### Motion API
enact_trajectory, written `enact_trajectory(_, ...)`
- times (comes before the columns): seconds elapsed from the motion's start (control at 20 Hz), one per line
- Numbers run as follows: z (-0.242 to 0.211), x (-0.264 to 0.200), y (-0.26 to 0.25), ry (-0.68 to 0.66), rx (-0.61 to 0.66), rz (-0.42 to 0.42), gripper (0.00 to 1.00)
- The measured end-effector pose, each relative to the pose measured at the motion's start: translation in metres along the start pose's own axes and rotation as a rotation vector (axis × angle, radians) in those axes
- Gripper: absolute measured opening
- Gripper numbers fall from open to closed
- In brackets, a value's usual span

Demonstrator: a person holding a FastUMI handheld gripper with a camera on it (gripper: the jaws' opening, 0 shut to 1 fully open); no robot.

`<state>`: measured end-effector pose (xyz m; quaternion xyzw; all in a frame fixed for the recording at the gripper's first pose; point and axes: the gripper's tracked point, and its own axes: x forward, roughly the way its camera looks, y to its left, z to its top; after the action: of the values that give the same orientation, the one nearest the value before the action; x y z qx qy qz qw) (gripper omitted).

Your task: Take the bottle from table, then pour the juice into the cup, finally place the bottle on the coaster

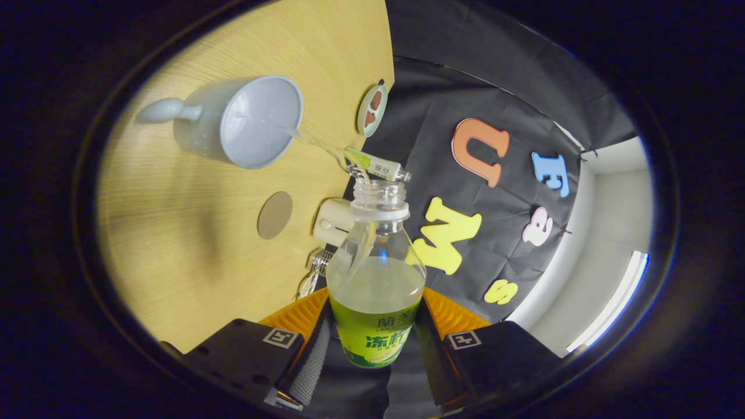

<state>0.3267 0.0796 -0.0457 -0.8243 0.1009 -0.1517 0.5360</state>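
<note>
while the gripper [372, 343] clamps the bottle [375, 279], its neck tips toward the cup [244, 122]; juice [317, 145] seemingly streams in

**On the table**

We are looking at a light wooden table [192, 244], tilting steeply in the gripper view. A pale blue cup [244, 123] with a knobbed handle is sitting on it. A round brown coaster [275, 215] is lying apart from the cup. Near the table's edge we are seeing a small dish [372, 109], a green-and-white tube [377, 165], a white box [333, 222] and a shiny metal clip [315, 269].
</note>
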Motion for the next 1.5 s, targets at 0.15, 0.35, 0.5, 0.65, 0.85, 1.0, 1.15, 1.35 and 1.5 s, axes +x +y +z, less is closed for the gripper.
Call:
enact_trajectory(0.15, 0.0, 0.0, -0.004, -0.001, -0.009, 0.002, 0.78)
enact_trajectory(0.35, -0.006, 0.001, 0.001, 0.007, -0.02, 0.023, 0.78)
enact_trajectory(0.5, -0.007, 0.001, -0.002, 0.006, -0.025, 0.025, 0.78)
enact_trajectory(0.65, -0.005, 0.0, -0.005, -0.003, -0.035, 0.019, 0.78)
enact_trajectory(0.85, -0.006, 0.002, -0.013, -0.018, -0.065, 0.007, 0.78)
enact_trajectory(1.0, -0.006, -0.002, -0.02, -0.023, -0.082, -0.011, 0.78)
enact_trajectory(1.15, 0.0, -0.008, -0.032, -0.048, -0.107, -0.04, 0.78)
enact_trajectory(1.35, -0.001, -0.01, -0.046, -0.059, -0.109, -0.06, 0.78)
enact_trajectory(1.5, -0.003, -0.01, -0.054, -0.043, -0.132, -0.077, 0.78)
